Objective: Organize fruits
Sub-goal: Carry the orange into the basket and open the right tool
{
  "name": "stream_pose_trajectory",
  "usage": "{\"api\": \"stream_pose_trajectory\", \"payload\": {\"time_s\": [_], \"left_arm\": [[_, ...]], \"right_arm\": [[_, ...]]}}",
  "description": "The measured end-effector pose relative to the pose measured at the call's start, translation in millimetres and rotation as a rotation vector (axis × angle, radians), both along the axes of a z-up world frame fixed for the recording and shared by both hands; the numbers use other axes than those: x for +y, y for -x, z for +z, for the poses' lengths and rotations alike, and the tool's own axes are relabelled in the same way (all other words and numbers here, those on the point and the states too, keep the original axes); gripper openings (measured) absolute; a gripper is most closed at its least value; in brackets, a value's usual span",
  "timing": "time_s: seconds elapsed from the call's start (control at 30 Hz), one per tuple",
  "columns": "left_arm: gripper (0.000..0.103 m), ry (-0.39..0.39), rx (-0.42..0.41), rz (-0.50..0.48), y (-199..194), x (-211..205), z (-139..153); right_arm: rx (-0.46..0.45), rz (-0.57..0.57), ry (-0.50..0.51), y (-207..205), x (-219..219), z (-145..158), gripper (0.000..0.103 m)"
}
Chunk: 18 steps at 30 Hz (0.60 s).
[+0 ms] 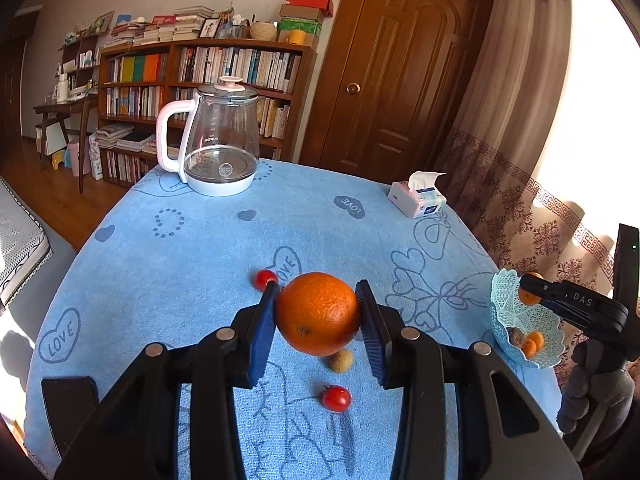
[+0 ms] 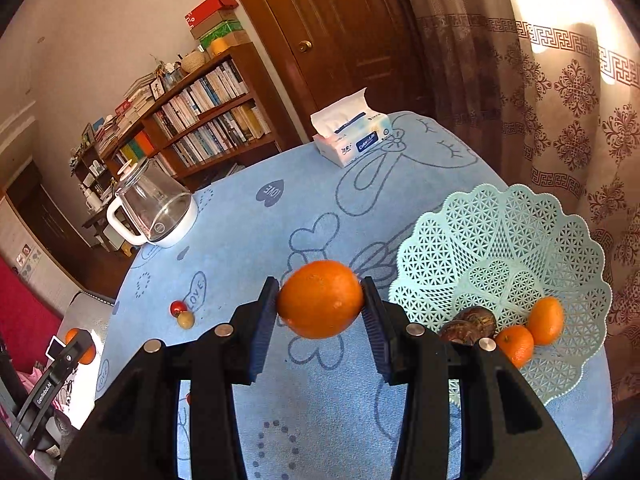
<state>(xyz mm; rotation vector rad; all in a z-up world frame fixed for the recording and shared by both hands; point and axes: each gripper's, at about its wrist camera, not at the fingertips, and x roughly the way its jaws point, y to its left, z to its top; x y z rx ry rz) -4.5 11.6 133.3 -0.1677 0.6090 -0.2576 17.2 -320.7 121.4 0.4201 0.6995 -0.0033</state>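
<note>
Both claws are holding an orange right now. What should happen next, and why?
Probably the right claw should carry its orange a little further over the basket and let go: the basket lies just beside it and already holds two small oranges.

Bare blue cloth lies between the right gripper and the basket, whose scalloped rim rises beside the gripper's held orange. The basket's far half is bare; two small oranges and a dark fruit crowd its near side. Under the left gripper, two tomatoes and a small brown fruit dot the cloth. The kettle and tissue pack stand well apart at the far edge.
</note>
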Motion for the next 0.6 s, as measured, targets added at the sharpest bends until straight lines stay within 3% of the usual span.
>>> {"api": "stream_pose_trajectory", "payload": {"time_s": [0.27,0.6], "left_arm": [[0.040,-0.017,0.015,-0.023,0,-11,-7],[0.040,-0.034,0.030,-0.046,-1,-20,-13]], "right_arm": [[0.033,-0.124,-0.004,13,-59,-17,0.043],[0.128,-0.203,0.025,8,-95,-55,0.043]]}}
